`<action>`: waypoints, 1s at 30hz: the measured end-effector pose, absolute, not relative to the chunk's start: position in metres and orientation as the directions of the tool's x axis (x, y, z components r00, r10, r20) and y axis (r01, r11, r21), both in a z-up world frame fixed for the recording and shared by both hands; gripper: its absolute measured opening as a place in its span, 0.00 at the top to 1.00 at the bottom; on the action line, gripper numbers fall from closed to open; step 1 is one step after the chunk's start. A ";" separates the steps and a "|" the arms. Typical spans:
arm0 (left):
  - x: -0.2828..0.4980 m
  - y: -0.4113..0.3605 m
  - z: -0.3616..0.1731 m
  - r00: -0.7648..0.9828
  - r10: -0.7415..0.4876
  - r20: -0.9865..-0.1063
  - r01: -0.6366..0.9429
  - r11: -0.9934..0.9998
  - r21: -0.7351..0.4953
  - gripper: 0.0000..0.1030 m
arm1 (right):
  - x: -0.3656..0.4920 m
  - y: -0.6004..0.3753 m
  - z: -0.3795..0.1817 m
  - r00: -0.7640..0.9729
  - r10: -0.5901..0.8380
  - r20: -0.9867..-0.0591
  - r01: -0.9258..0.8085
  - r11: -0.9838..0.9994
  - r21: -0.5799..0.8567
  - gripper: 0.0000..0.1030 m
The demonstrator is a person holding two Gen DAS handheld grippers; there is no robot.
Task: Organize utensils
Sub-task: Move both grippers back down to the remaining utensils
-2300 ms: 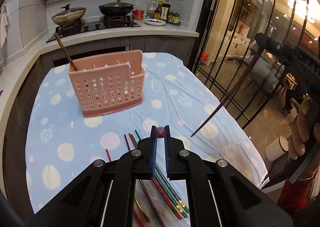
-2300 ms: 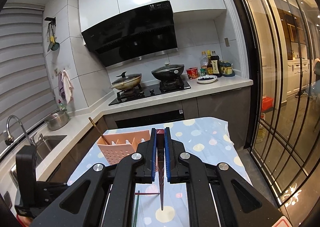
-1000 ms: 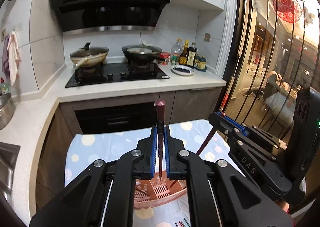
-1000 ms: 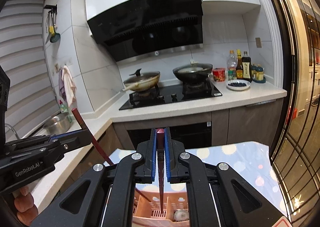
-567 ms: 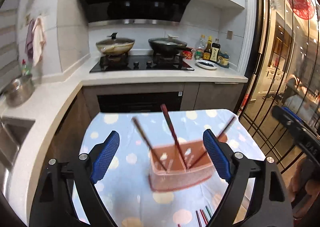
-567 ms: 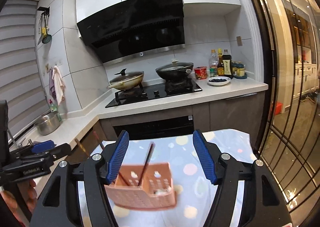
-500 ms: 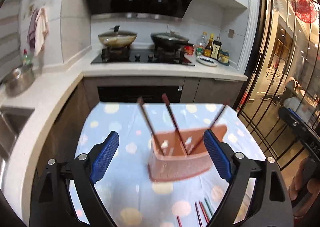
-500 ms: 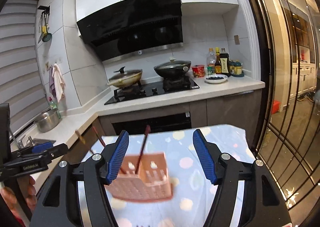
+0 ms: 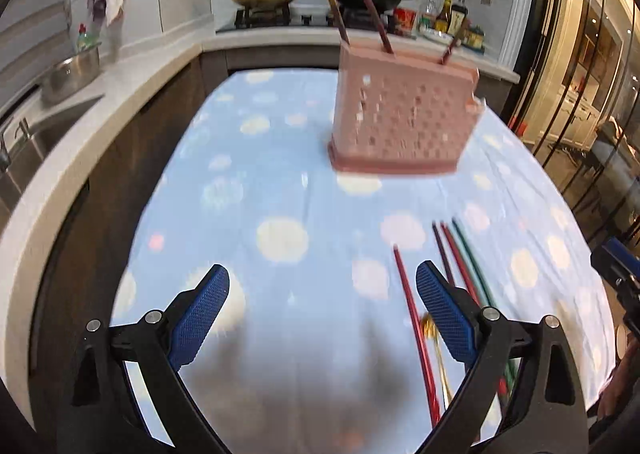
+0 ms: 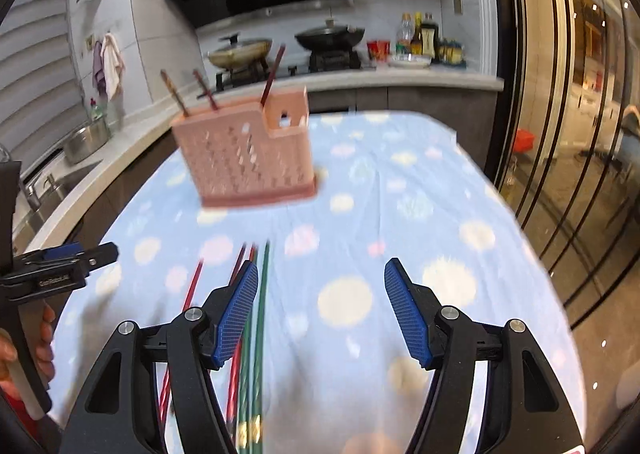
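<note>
Your left tool (image 9: 322,296) hangs over the bench with its jaws spread very wide and still opening, and nothing sits between the blue pads (image 9: 199,316); only spotted cloth shows in the gap. Your right tool (image 10: 320,308) is about half spread, also empty, its pads over bare cloth.

Just off the right-hand pad of the left tool lie the loose chopsticks (image 9: 416,330): a red one nearest, then dark red and green ones running alongside, partly hidden under that finger. A small gold piece (image 9: 430,328) lies among them; it is too blurred to name. From the right tool the same bundle (image 10: 250,358) runs under and beside its left-hand pad, so neither tool straddles a stick yet.

Farther ahead of both tools, well apart from the loose sticks, the pink utensil basket (image 9: 404,118) stands upright on the bench (image 9: 280,190). Three dark chopsticks (image 10: 272,74) lean out of its top, in what look like separate spots along its length, though which compartments I cannot tell.

So you are part way, by my reading: three sticks are stowed, and at least four sticks plus the gold piece are left on the cloth. Each tool would need to shift sideways over the bundle before it can close on one.
</note>
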State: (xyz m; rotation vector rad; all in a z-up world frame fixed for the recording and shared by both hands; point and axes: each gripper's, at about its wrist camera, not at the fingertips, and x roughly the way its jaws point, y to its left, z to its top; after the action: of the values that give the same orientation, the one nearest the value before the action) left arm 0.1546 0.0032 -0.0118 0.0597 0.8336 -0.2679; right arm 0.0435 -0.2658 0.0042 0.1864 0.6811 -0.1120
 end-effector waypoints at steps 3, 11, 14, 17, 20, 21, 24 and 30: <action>0.136 -0.001 -0.032 0.592 -0.220 -0.776 0.283 0.957 -0.055 0.12 | 0.027 -0.254 -0.015 0.745 -0.039 -0.666 0.158 0.980 0.119 0.42; 0.089 -0.013 -0.061 0.527 -0.225 -0.820 0.330 0.943 -0.046 0.13 | -0.001 -0.240 -0.051 0.704 -0.023 -0.709 0.155 0.980 0.123 0.43; 0.074 -0.019 -0.062 0.522 -0.228 -0.822 0.359 0.933 -0.030 0.13 | -0.006 -0.239 -0.062 0.685 -0.003 -0.729 0.156 0.978 0.142 0.46; 0.063 -0.028 -0.065 0.507 -0.235 -0.829 0.396 0.918 -0.018 0.13 | -0.010 -0.240 -0.066 0.679 0.006 -0.734 0.157 0.976 0.153 0.46; 0.056 -0.033 -0.071 0.489 -0.233 -0.840 0.416 0.909 -0.010 0.13 | -0.013 -0.238 -0.067 0.677 0.015 -0.736 0.151 0.976 0.159 0.47; 0.054 -0.034 -0.074 0.481 -0.237 -0.844 0.420 0.907 -0.016 0.13 | -0.013 -0.237 -0.067 0.677 0.018 -0.736 0.147 0.976 0.160 0.48; 0.053 -0.032 -0.079 0.467 -0.229 -0.854 0.415 0.910 -0.018 0.16 | -0.012 -0.234 -0.068 0.672 0.029 -0.740 0.137 0.977 0.163 0.51; 0.055 -0.024 -0.081 0.476 -0.207 -0.855 0.390 0.921 -0.005 0.19 | -0.012 -0.227 -0.075 0.658 0.054 -0.751 0.112 0.979 0.168 0.55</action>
State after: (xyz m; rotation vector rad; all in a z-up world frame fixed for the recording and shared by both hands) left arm 0.0550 -0.0239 -0.0810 0.2007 1.0124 -0.3677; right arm -0.0119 -0.2265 -0.0748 0.2066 0.8542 -0.0331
